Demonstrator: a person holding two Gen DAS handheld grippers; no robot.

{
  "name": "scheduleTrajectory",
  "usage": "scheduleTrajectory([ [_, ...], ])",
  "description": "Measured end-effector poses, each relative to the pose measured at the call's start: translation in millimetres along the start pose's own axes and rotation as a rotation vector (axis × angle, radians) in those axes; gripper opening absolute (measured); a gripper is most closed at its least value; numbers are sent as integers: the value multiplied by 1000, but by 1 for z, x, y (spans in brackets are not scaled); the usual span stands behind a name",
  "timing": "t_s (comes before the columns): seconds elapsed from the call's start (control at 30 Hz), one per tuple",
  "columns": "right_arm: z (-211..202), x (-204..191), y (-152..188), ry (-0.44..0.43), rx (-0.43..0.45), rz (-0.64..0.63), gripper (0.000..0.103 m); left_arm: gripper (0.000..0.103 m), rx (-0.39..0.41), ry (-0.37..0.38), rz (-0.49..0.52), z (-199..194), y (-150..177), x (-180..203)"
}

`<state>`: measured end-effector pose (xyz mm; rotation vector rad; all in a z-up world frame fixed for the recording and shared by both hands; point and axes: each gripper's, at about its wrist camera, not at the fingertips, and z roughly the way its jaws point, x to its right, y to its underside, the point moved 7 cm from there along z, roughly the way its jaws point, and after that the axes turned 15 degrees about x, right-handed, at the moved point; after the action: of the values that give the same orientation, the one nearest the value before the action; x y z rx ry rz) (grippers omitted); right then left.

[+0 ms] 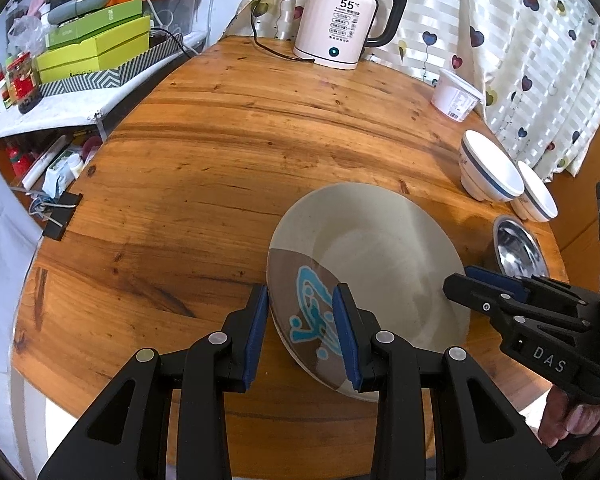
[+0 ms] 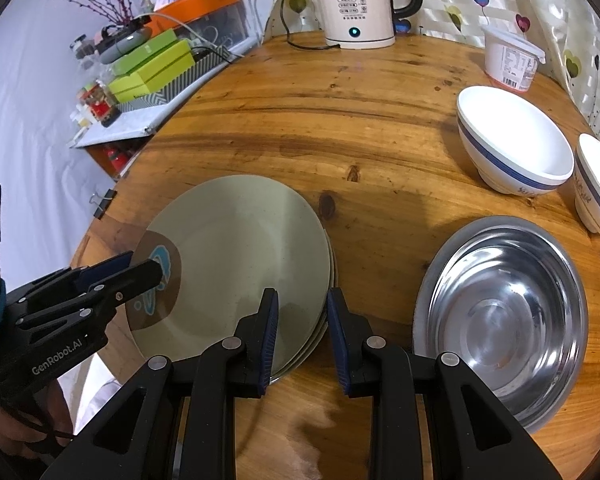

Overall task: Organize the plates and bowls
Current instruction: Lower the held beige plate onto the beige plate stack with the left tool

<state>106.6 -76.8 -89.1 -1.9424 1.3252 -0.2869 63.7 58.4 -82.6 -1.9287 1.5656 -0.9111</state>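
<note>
1. Round wooden worktop (image 2: 300, 128). The beige plate with a brown patch and blue motif (image 2: 236, 256) lies on top of a small stack of plates near the front edge.
2. Left tool (image 1: 300, 320): its blue pads straddle the plate's patterned rim, one above and one beside it; whether they press on it I cannot tell.
3. Right tool (image 2: 302, 320): pads straddle the stack's opposite edge with a gap showing; firm contact I cannot tell.
4. Stainless steel bowl (image 2: 504, 320) stands just beside the stack.
5. Two white bowls with blue bands (image 2: 516, 140) stand behind it, touching or nearly so.
6. White electric kettle (image 2: 358, 4) at the far edge.
</note>
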Motion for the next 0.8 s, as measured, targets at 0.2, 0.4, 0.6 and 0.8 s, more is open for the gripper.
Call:
scheduleTrajectory([
  [0.2,0,0,0,-1,-1,-1,25,36,1,-3,11,0,1,1],
  [0.4,-3,0,-1,0,8,-3,25,36,14,-4,3,-4,-2,0],
  [0.6,-10,-1,-3,-12,21,-16,25,36,34,-20,3,-10,-6,-1],
  [0.8,-21,-4,-9,-29,57,-30,25,36,51,-29,8,-15,-11,0],
])
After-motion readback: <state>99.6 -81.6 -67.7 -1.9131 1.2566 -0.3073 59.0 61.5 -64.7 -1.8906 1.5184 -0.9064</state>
